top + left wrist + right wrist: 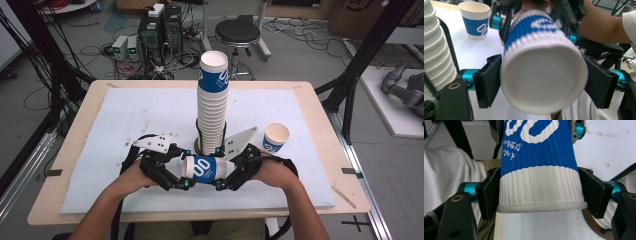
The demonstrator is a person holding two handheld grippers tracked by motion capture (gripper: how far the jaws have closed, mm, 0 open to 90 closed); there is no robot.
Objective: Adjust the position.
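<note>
White foam sheet covers my wooden table, and beyond its far edge the floor is a tangle of cables with a black stool and some computer boxes.

Between my two tongs, near the table's front edge, I hold a blue-and-white paper cup lying on its side, lifted just off the sheet. My left gripper has its pads on the cup's base end; in the left gripper view the round white bottom faces me, with a black pad pressed against each side. My right gripper clamps the other end, close to the rim; in the right gripper view the rolled lip sits between the pads, which touch the ribbed wall on both sides. So both tongs are gripping the same cup, one at each end.

Just behind the cup rises a tall stack of the same cups, nested upright on a dark round base. To its right, apart from the stack, one single cup stands upright with its mouth open to the ceiling.

My forearms come in from the near edge, and a white shirt shows behind the tongs.
</note>
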